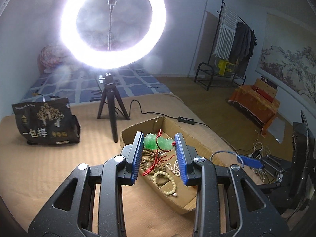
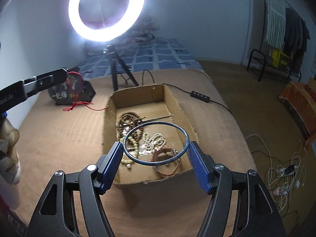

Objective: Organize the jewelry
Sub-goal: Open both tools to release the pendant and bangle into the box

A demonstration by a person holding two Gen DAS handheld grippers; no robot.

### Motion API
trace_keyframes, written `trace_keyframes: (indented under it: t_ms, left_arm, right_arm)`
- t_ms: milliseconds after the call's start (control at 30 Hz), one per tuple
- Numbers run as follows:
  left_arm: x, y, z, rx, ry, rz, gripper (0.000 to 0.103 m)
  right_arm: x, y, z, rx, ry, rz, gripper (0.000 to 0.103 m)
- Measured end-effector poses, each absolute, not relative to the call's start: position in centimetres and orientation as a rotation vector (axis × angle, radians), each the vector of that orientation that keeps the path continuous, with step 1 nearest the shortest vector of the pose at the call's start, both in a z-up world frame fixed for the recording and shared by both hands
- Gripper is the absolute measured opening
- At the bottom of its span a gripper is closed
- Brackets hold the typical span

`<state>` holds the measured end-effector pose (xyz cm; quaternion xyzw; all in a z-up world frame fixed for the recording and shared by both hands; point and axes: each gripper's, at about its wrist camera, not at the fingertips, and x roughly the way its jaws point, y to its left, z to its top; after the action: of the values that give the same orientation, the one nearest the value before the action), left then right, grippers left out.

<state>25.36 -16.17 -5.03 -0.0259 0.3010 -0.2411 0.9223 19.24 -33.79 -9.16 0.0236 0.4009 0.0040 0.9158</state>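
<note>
Green jade-like pendant [image 1: 158, 142] on a red cord [image 1: 156, 161], clamped between the left gripper [image 1: 159, 155] pads, hanging over the cardboard box [image 2: 178, 106]; cord tail trails down toward the beads. Right gripper [image 2: 156, 155] pinches a thin blue-grey bangle [image 2: 156, 143] across its width, held flat above the near end of the same box. In the box: dark wooden bead strands [image 2: 128, 122], a pale bead bracelet [image 1: 165, 179], a pearl-like strand [image 2: 155, 141], a pinkish strap [image 2: 165, 161]. Looks like the sorting step, both pieces lifted, neither set down. Next move probably calls for a clear spot for each and a gentle release so the cord does not snag the beads. Box sits on a tan blanket-covered surface [image 2: 59, 138]; black printed bag [image 1: 46, 123] to the left, ring light [image 1: 113, 22] on a tripod beyond, clothes rack [image 1: 235, 37] far right.
</note>
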Motion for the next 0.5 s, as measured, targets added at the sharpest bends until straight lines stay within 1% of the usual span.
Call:
trace_keyframes:
  t_ms: [167,200,233,267,500]
  left_arm:
    - [27.2,-17.7,-7.0,-0.048,0.653,-0.473,0.032]
    - [27.6,-18.0,-7.5,-0.049,0.663,-0.468,0.032]
    - [27.9,-18.2,-7.8,-0.050,0.671,-0.463,0.032]
    - [28.2,-18.4,-8.1,-0.050,0.678,-0.461,0.032]
    - [29.6,-19.6,-10.1,-0.065,0.745,-0.483,0.033]
  right_arm:
    - [20.2,-34.4,-10.4,0.055,0.855,0.017,0.067]
    - [20.2,-34.4,-10.5,0.054,0.858,0.021,0.061]
    - [20.6,-34.4,-10.9,0.056,0.870,0.031,0.039]
    - [20.8,-34.3,-11.1,0.058,0.886,0.035,0.033]
    - [22.4,-35.0,-12.6,0.087,0.904,0.020,0.033]
